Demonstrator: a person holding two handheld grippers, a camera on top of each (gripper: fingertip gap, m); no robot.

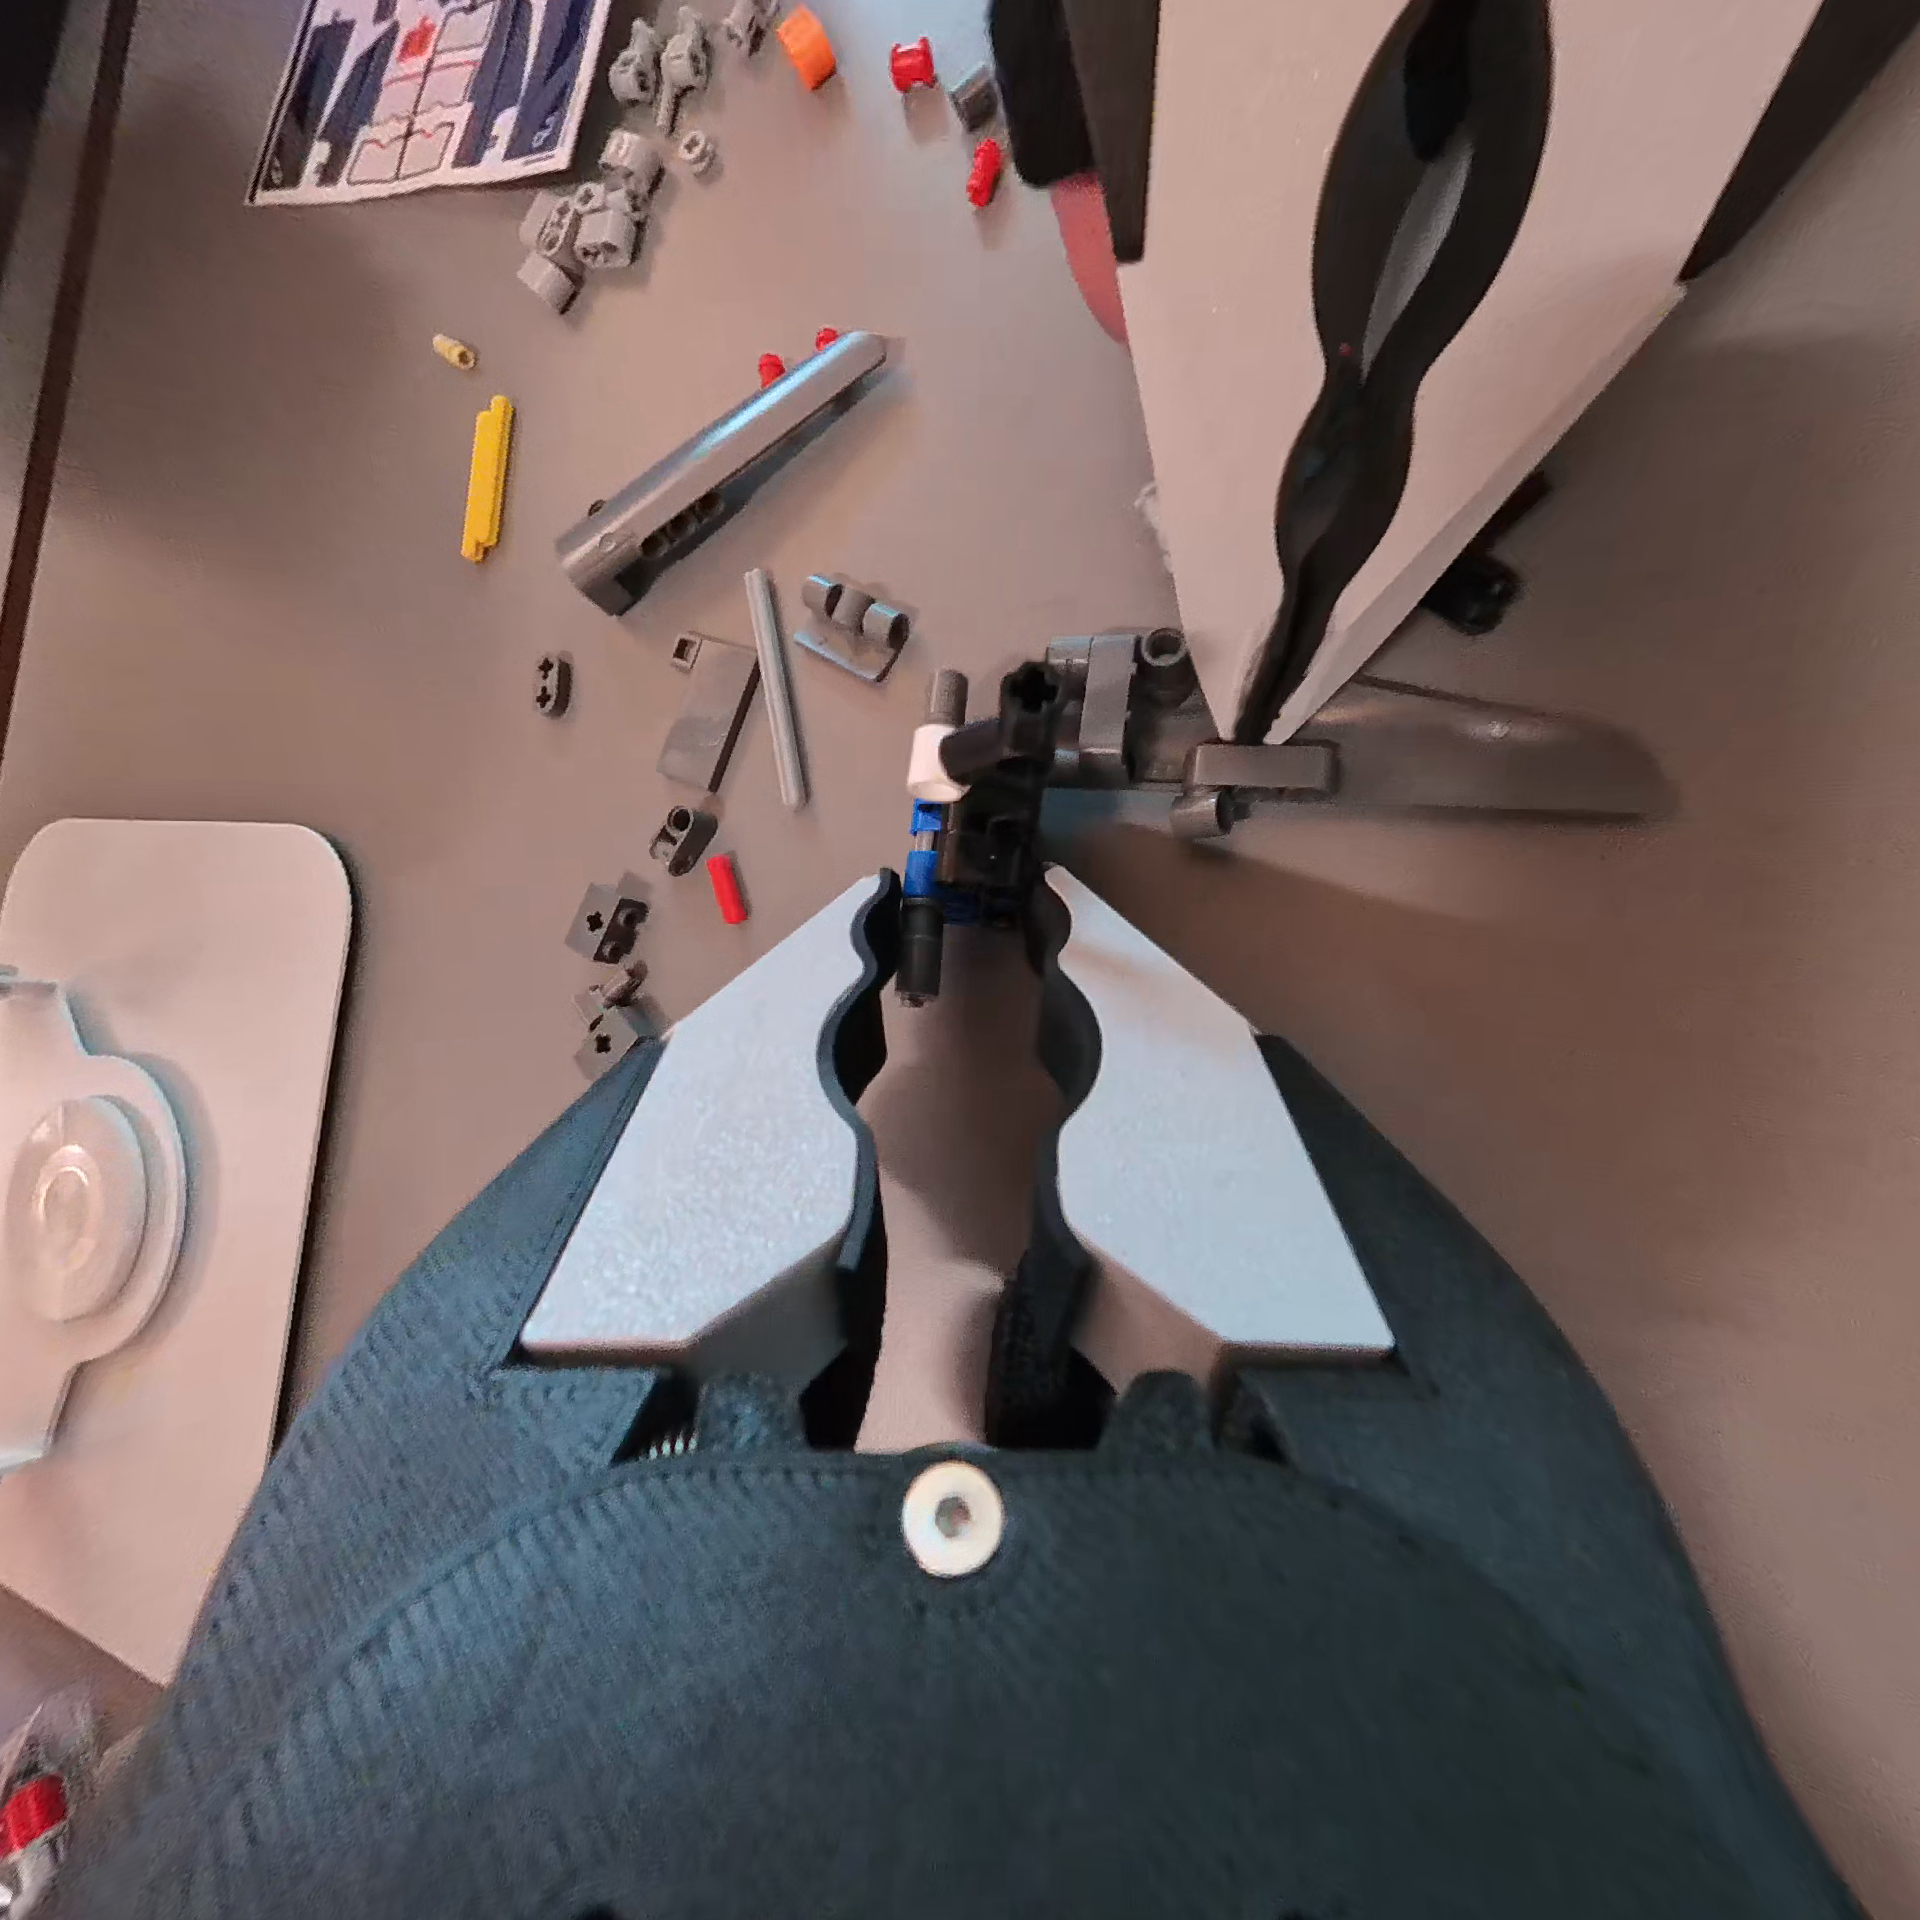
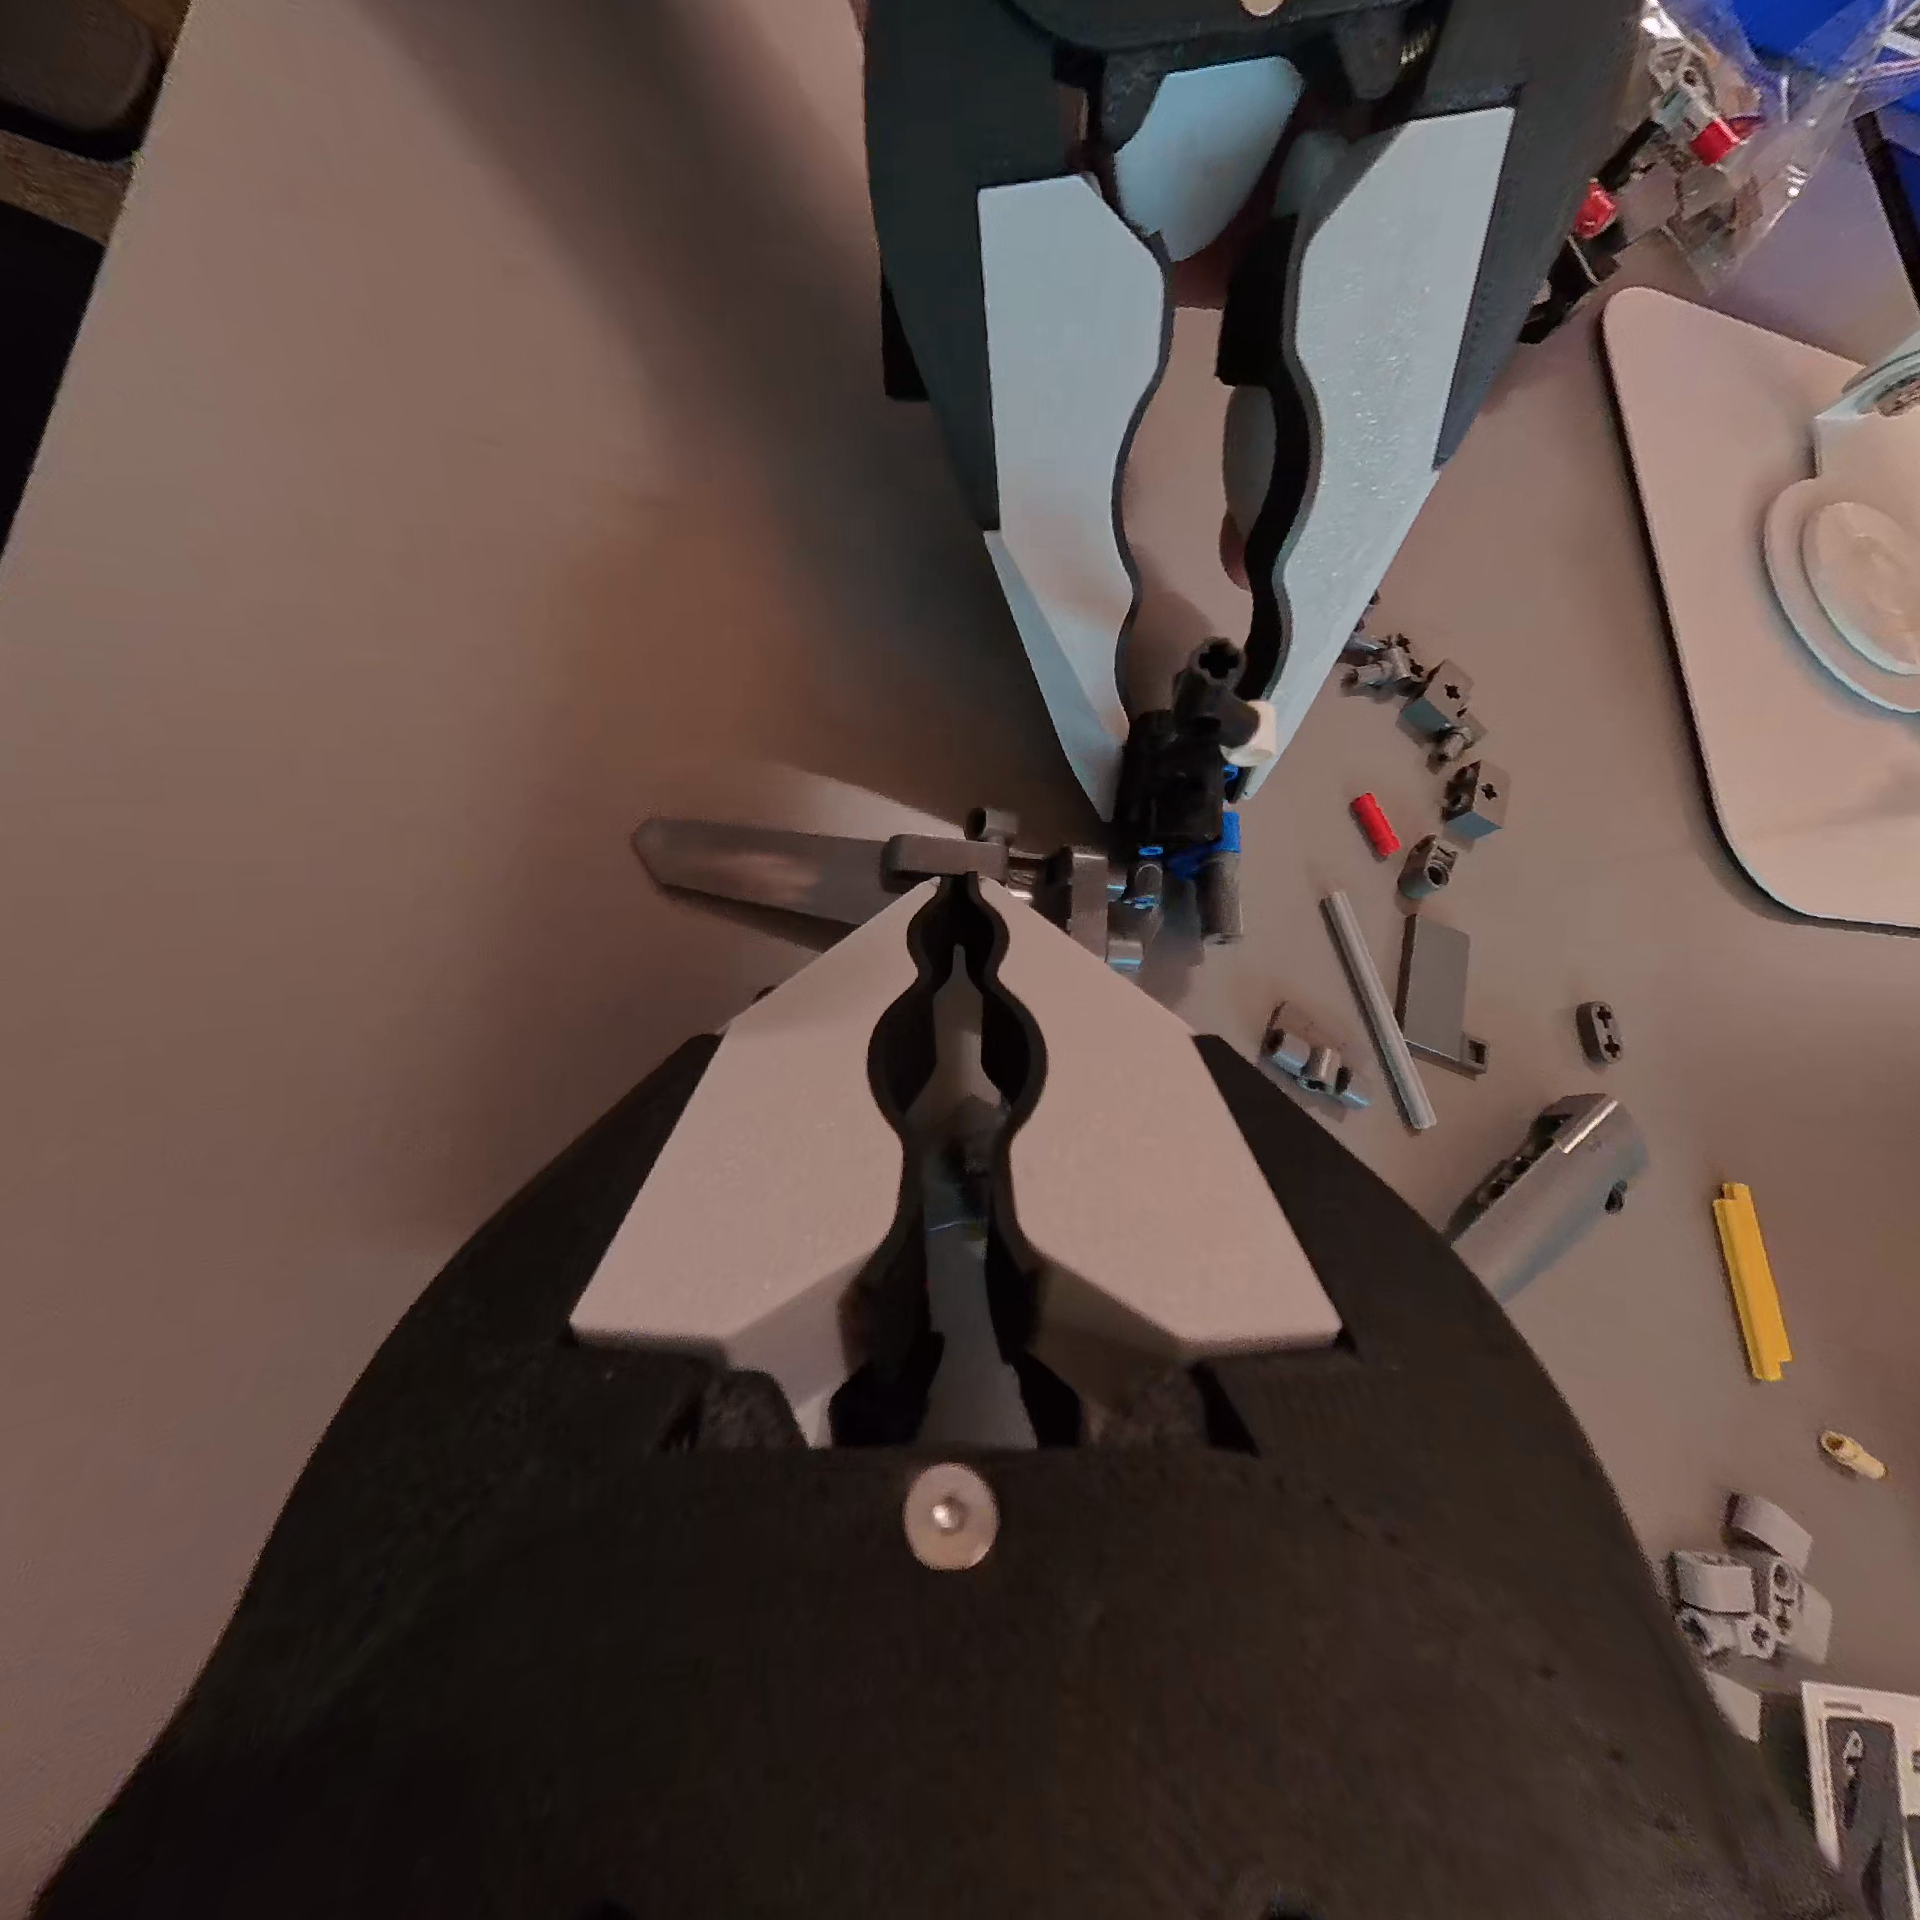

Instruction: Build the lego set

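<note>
Your left hand-held gripper (image 1: 961, 899) pinches the black-and-blue end of the lego assembly (image 1: 982, 821) between its fingertips, the jaws parted only by the width of that block. A white bush (image 1: 932, 764) and a short grey pin stick up just beyond the left fingertip.

Your right hand-held gripper (image 2: 954, 891) has its fingers pressed together at the tips, and those tips meet on the dark grey liftarm (image 2: 940, 857) at the other end of the same assembly. From there a long grey blade-shaped panel (image 2: 748, 862) runs off to the left of the right gripper, low over the worktop (image 2: 416, 520).

Loose parts lie on the worktop to the left of your left gripper: a red pin (image 1: 725, 886) and small grey connectors close by, a thin grey axle (image 1: 777, 686) and a flat grey tile (image 1: 717, 717) ahead of them, then a long grey beam (image 1: 717, 468) and a yellow bar (image 1: 486, 478) farther out. A printed sticker sheet (image 1: 436, 94) and a heap of light grey connectors (image 1: 597, 223) sit farthest ahead.
</note>
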